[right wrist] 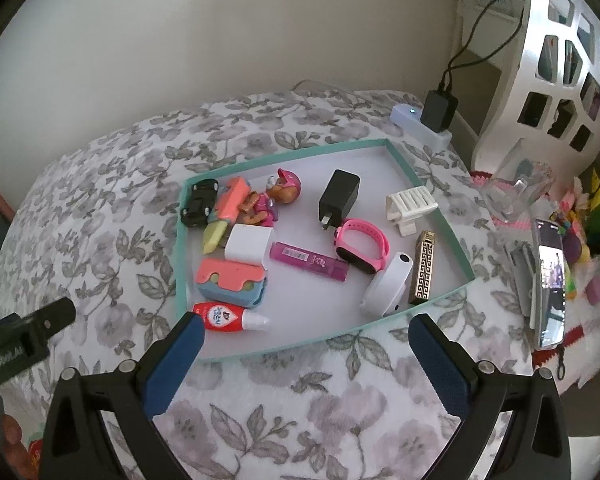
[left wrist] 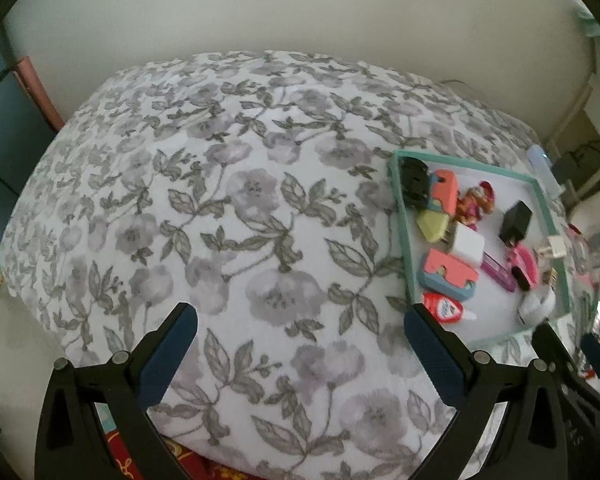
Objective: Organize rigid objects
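A shallow tray with a teal rim [right wrist: 284,156] lies on a floral bedspread [right wrist: 100,208] and holds several small items. Among them are a black toy car [right wrist: 198,202], a toy figure [right wrist: 274,194], a black charger [right wrist: 339,196], a white charger [right wrist: 248,242], a purple tube [right wrist: 308,266], a pink watch [right wrist: 362,248], a gold lighter [right wrist: 422,268] and a red glue bottle [right wrist: 228,318]. My right gripper [right wrist: 306,324] hangs open at the tray's near edge, holding nothing. My left gripper [left wrist: 300,316] is open over bare bedspread, left of the tray [left wrist: 400,220].
A phone [right wrist: 550,288] lies right of the tray beside a glass dish [right wrist: 520,192] and colourful clutter. A power strip with a black adapter [right wrist: 438,110] sits behind the tray. White lattice furniture [right wrist: 540,80] stands at the right, a wall behind.
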`<state>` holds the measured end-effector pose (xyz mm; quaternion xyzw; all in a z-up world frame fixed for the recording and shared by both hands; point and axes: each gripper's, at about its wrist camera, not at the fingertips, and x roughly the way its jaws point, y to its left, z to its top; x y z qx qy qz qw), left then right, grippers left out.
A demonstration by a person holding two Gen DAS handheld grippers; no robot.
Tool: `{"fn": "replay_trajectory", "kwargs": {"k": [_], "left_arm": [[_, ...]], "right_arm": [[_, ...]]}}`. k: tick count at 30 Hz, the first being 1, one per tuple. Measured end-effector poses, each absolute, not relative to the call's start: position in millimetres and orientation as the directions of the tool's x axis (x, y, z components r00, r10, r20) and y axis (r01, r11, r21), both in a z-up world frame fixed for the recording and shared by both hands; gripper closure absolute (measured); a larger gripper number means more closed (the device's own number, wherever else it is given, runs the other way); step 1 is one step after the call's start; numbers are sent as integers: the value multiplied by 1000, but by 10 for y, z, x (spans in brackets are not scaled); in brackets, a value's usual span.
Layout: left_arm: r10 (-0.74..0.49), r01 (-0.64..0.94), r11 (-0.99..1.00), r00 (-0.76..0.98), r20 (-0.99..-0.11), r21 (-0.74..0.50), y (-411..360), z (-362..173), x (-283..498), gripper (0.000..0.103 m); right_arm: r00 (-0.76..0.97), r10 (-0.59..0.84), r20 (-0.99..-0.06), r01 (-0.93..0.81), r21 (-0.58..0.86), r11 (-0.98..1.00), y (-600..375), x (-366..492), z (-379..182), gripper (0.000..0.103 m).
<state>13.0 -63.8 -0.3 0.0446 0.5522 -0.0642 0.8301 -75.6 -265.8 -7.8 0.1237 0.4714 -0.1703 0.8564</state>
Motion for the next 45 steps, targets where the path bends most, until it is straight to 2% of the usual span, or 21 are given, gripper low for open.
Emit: {"fn": "replay_trajectory", "kwargs": {"k": [18, 45], "left_arm": [[-43, 144, 989, 407, -912, 17, -359, -30, -86, 0], [-13, 166, 984, 424, -905, 64, -436, -3, -107, 0]], "right_arm": [[509, -184, -841, 380, 27, 925, -2519, -788, -13, 0], [495, -183, -849, 370, 16, 929, -2513, -767, -83, 0]]}}
